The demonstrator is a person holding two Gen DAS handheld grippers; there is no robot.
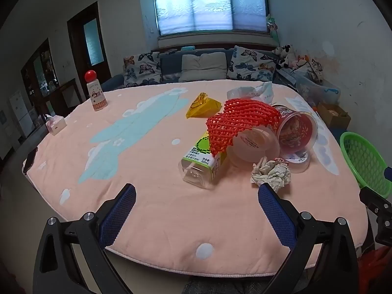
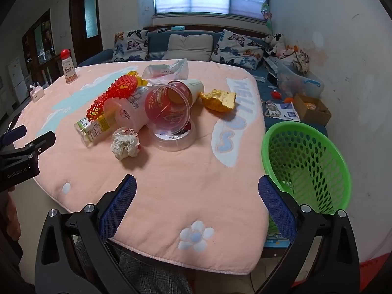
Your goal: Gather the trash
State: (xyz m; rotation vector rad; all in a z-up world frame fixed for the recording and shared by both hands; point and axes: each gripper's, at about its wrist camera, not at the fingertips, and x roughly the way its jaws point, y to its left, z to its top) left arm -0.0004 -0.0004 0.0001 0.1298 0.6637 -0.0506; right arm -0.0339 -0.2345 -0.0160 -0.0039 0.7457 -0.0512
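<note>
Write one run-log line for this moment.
left gripper: open, empty | right gripper: open, empty | crumpled paper: on table | green basket: empty

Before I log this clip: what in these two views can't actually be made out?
- Green basket: its bottom is hidden by its own wall in the right wrist view; the left wrist view cuts it off at the frame edge.
- Juice bottle: neck end covered by the red foam net in both views.
- Label print on the bottle and the clear cup: too small to read.
- Right claw in the left wrist view: only a sliver shows.
</note>
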